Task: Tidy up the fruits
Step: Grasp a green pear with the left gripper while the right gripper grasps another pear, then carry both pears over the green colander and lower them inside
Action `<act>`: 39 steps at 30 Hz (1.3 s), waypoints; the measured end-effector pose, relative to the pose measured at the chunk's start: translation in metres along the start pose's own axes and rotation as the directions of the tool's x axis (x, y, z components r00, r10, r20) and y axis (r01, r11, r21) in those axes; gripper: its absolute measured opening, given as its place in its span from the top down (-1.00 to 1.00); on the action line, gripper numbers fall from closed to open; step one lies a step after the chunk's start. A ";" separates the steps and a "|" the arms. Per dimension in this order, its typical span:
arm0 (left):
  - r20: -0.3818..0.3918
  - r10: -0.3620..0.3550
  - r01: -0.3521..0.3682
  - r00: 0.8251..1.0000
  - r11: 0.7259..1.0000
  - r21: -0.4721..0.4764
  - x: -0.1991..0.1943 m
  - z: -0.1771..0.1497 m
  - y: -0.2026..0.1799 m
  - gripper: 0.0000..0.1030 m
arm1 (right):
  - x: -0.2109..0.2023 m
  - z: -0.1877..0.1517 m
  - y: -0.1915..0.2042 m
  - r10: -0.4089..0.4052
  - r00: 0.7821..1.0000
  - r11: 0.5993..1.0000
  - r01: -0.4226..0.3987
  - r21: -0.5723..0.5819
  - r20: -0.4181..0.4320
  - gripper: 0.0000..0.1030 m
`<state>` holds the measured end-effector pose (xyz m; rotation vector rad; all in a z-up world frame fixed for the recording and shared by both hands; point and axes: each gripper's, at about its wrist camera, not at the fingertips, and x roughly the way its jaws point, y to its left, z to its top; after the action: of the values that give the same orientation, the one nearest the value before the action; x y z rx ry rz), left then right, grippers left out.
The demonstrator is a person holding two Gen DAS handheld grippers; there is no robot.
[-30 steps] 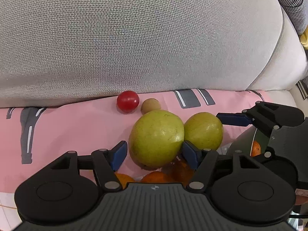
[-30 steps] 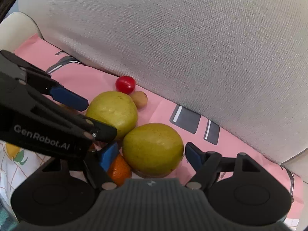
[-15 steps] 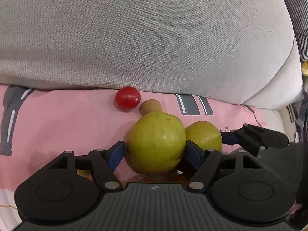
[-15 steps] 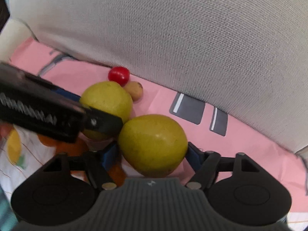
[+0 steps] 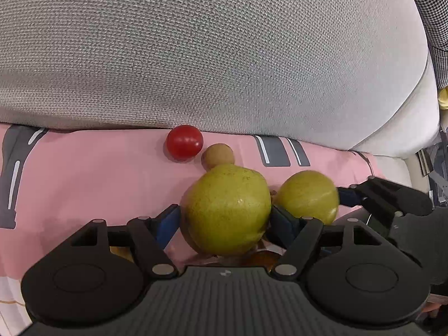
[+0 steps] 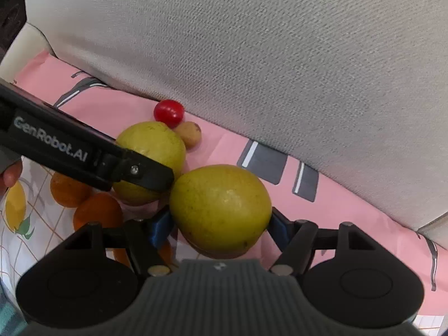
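Between each gripper's fingers (image 5: 168,221) sits one green fruit (image 5: 226,210).

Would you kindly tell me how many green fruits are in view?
2: one green fruit between the left gripper fingers, the other between the right gripper fingers. More may be hidden.
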<state>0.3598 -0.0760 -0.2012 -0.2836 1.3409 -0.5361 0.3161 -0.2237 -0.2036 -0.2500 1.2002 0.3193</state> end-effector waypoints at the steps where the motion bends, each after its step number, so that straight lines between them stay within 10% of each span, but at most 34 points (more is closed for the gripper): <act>1: -0.001 0.002 -0.002 1.000 1.000 0.002 0.002 0.000 -0.003 -0.64 | -0.002 0.000 0.000 -0.003 1.000 1.000 0.004 -0.010 0.007 -0.33; 20: 0.054 0.090 -0.095 0.994 0.992 0.086 0.004 -0.011 -0.024 -0.45 | -0.018 -0.007 0.000 -0.012 0.997 0.998 0.016 -0.059 0.072 -0.33; 39: 0.247 0.142 -0.166 0.959 0.983 0.078 -0.114 -0.053 -0.054 -0.45 | -0.115 -0.024 0.032 -0.024 0.971 1.000 0.018 0.024 0.239 -0.33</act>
<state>0.2820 -0.0565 -0.0900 -0.1559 1.0871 -0.4204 0.2457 -0.2153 -0.1046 -0.1993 0.9618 0.3087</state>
